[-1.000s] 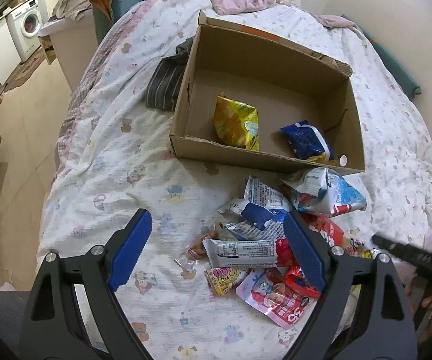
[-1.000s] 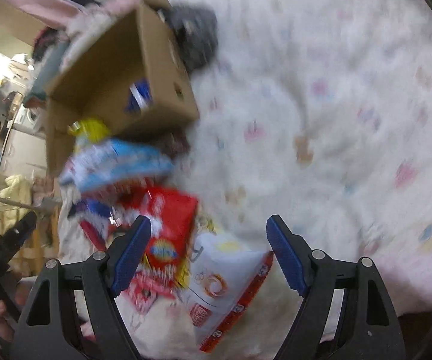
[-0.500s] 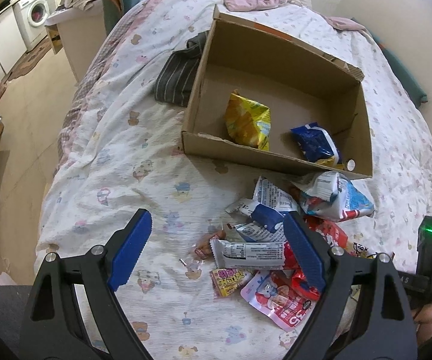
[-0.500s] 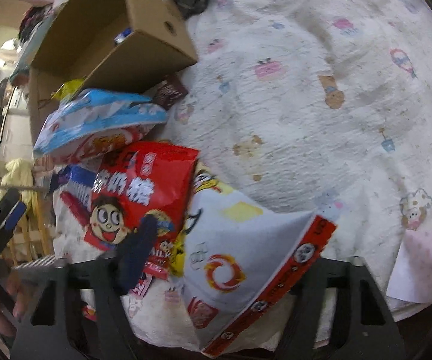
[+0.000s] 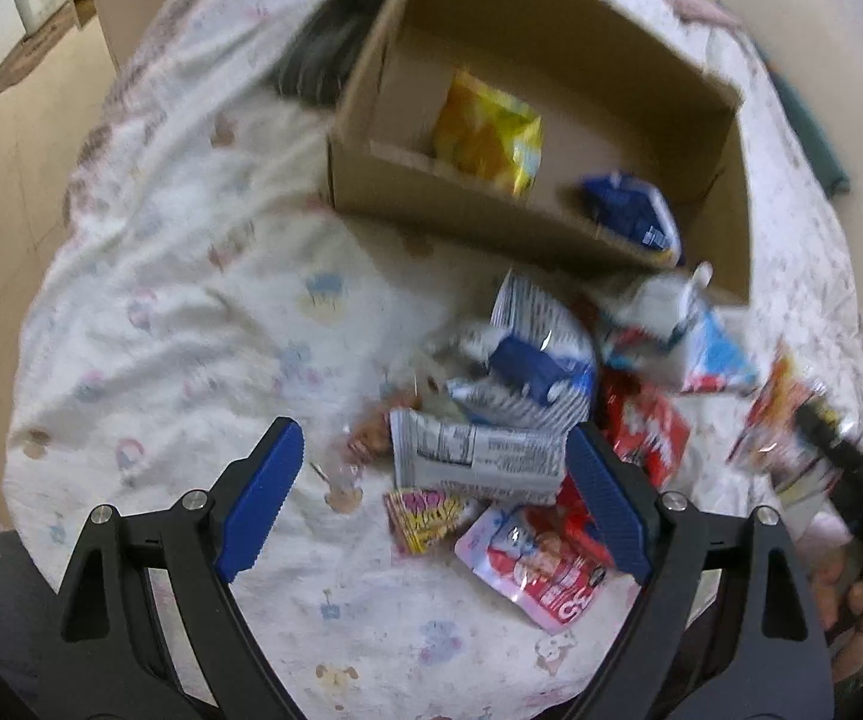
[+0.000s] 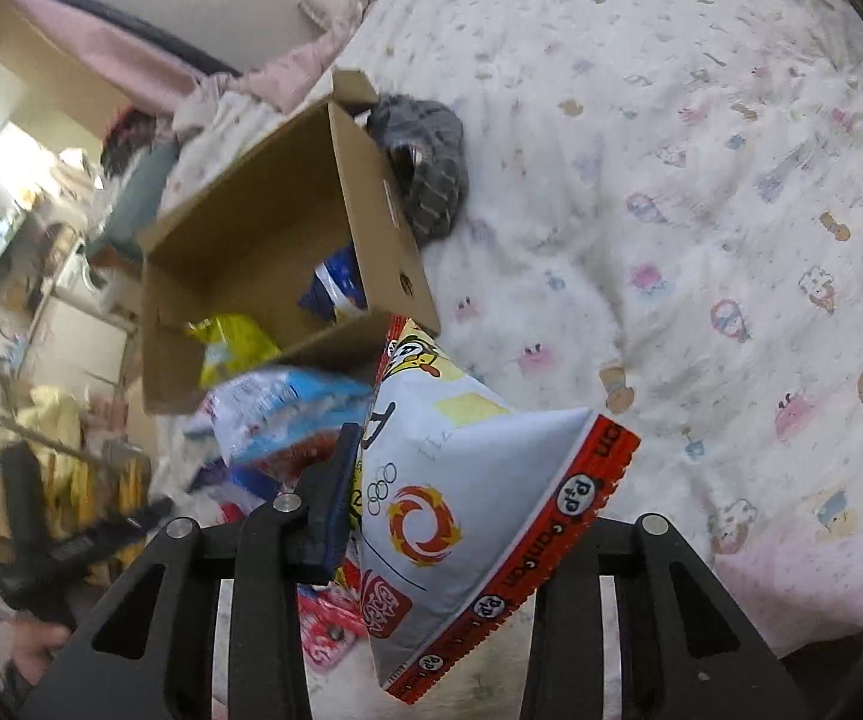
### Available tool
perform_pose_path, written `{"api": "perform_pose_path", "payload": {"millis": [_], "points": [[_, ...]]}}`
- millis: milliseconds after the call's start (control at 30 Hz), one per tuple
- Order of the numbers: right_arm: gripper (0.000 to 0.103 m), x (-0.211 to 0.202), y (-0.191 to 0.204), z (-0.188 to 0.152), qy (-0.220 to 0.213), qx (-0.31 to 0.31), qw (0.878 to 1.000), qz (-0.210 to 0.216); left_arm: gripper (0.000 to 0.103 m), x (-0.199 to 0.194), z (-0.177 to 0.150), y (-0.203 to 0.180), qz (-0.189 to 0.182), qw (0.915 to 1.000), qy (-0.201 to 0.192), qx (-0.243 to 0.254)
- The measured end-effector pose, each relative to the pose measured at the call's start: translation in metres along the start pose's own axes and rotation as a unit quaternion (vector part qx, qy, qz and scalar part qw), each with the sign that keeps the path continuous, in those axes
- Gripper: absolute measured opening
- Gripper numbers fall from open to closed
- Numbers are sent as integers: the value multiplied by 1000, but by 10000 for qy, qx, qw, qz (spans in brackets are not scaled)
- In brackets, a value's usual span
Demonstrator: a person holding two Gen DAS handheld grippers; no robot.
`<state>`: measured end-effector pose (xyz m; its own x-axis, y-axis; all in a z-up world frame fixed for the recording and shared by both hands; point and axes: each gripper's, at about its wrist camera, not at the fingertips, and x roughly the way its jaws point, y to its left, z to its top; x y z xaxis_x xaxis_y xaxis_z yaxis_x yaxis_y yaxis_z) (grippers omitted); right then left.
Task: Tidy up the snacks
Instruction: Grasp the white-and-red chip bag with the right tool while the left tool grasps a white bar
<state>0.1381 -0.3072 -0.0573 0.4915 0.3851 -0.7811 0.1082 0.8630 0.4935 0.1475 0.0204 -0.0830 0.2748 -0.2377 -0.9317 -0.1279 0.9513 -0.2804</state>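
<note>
Right fingers: closing on a white bag with a red edge; the bag sits between them, one blue pad pressed to its left face, the other finger hidden behind it. Gripped at the lower part, so the bag stands up ahead of the fingers, clear of the rest.
Left fingers: wide apart, holding nothing, tipped down over the pile so that a grey-and-white wrapper lies between them. Likely the next pick.
Snack pile: loose on the bed, just ahead of the left fingers and near the box's front wall; a red packet and a pink pouch lie by the right-hand finger.
Box: open cardboard, beyond both pairs of fingers, top open so bags drop straight in.
Already in the box: a yellow bag and a blue bag.
Step in hand: probably lifting the white bag toward the box; most snacks still wait outside.
Risk: a soft, puffy bag could slip from a partial pinch.
</note>
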Motion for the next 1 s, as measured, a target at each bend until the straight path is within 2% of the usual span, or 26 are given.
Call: {"api": "perform_pose_path", "payload": {"millis": [167, 400, 567, 700, 733, 867, 900, 933, 1000], "points": [[37, 11, -6, 3, 223, 130, 9996, 100, 87, 24, -7, -11, 49, 9995, 297, 100], [37, 9, -8, 3, 258, 187, 9993, 200, 87, 53, -11, -33, 84, 9975, 595, 376], [37, 11, -9, 4, 299, 192, 9992, 202, 87, 59, -20, -56, 163, 9946, 637, 806], [37, 13, -9, 5, 347, 232, 9989, 220, 87, 62, -26, -61, 161, 9942, 678, 814], [38, 14, -8, 5, 357, 238, 9988, 225, 77, 62, -26, -61, 146, 9944, 663, 807], [37, 17, -5, 5, 384, 194, 9988, 216, 61, 58, -22, -54, 117, 9948, 676, 747], [37, 18, -5, 5, 385, 196, 9988, 213, 46, 54, -22, -51, 184, 9948, 642, 767], [37, 17, -5, 5, 385, 207, 9988, 221, 37, 50, -22, -48, 235, 9948, 624, 766], [37, 18, -3, 6, 384, 228, 9987, 237, 27, 45, -18, -39, 132, 9954, 648, 695]]}}
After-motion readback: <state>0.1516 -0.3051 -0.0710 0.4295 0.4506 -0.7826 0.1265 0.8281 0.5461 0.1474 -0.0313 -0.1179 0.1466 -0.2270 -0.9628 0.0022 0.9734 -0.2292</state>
